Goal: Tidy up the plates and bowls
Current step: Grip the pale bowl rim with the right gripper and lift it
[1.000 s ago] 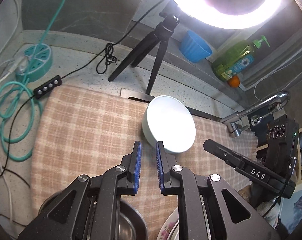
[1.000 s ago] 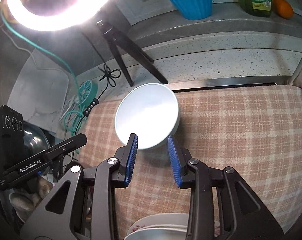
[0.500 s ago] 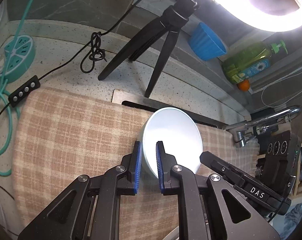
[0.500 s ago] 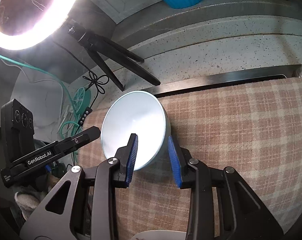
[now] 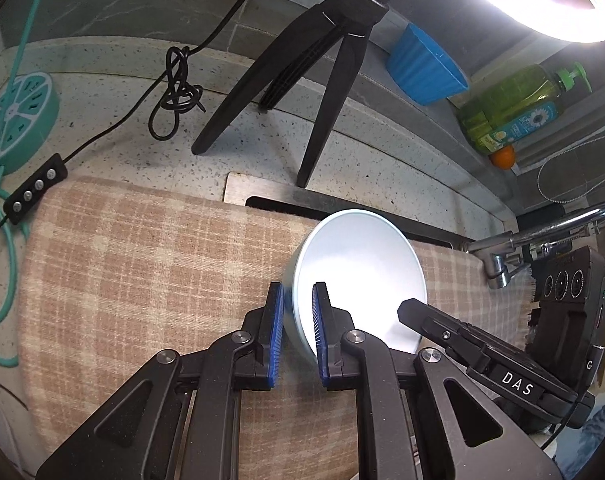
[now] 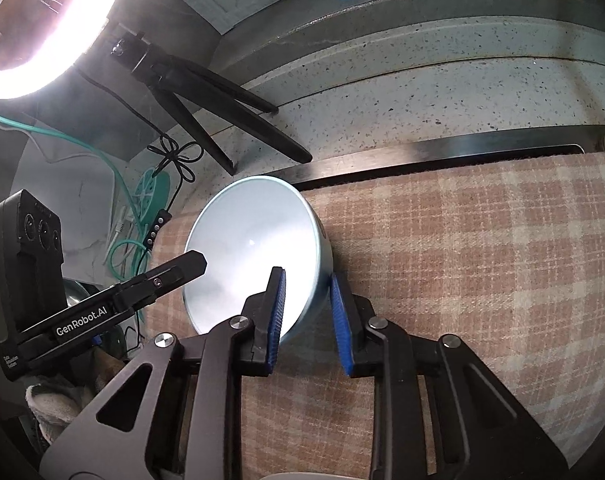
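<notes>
Bowl grip check: pale blue glazed round bowl [image 6: 258,252] on the checked beige cloth [image 6: 462,264], rigid, slick, breakable.
Right hand-held gripper [image 6: 308,318] is closing astride the near rim, not yet pinching; left hand-held gripper [image 5: 296,334] straddles the opposite wall, nearly pressed together. The rim judged the best hold.

Speckled counter [image 5: 114,92] (stone-look) bears checked cloth [image 5: 142,264]

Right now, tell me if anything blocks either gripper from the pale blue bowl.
Nothing visible does. The left gripper straddles the near-left rim of the pale blue bowl; the right gripper straddles the opposite rim, jaws closing around it. The bowl sits on the checked cloth.
</notes>
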`<state>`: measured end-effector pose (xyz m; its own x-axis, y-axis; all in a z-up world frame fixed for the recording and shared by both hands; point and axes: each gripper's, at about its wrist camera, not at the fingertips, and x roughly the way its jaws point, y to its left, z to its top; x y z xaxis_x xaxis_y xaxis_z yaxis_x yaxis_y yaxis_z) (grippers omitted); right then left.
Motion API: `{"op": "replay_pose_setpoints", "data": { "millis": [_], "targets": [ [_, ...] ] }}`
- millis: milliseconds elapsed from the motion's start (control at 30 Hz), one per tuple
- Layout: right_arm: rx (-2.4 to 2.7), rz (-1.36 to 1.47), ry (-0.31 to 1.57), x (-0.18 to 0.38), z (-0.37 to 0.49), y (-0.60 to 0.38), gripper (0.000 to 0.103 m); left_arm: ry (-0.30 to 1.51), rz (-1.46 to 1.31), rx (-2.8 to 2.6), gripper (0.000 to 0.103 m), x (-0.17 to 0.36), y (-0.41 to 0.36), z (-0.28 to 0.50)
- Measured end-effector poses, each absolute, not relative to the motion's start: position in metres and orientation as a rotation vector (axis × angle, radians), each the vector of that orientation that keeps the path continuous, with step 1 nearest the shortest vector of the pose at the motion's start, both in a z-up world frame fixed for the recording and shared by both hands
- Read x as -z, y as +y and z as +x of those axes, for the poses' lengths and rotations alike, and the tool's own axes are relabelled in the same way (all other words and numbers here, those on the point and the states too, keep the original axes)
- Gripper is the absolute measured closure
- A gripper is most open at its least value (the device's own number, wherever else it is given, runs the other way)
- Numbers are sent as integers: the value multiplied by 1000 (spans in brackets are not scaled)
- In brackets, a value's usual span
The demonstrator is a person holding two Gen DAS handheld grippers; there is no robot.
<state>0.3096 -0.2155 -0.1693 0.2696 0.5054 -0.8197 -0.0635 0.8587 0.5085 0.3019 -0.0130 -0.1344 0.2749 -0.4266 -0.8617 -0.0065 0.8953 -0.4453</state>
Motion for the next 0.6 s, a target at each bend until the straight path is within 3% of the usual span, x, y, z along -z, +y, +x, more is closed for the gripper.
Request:
{"op": "replay_pose_setpoints", "data": {
  "millis": [133,600],
  "targets": [
    [-392,409,1248,171,311,-218,86,1267,-395,291,90,135,-13,302],
    [-385,365,1241,167,307,-215,89,1243,-382,294,90,127,-16,292]
  ]
}}
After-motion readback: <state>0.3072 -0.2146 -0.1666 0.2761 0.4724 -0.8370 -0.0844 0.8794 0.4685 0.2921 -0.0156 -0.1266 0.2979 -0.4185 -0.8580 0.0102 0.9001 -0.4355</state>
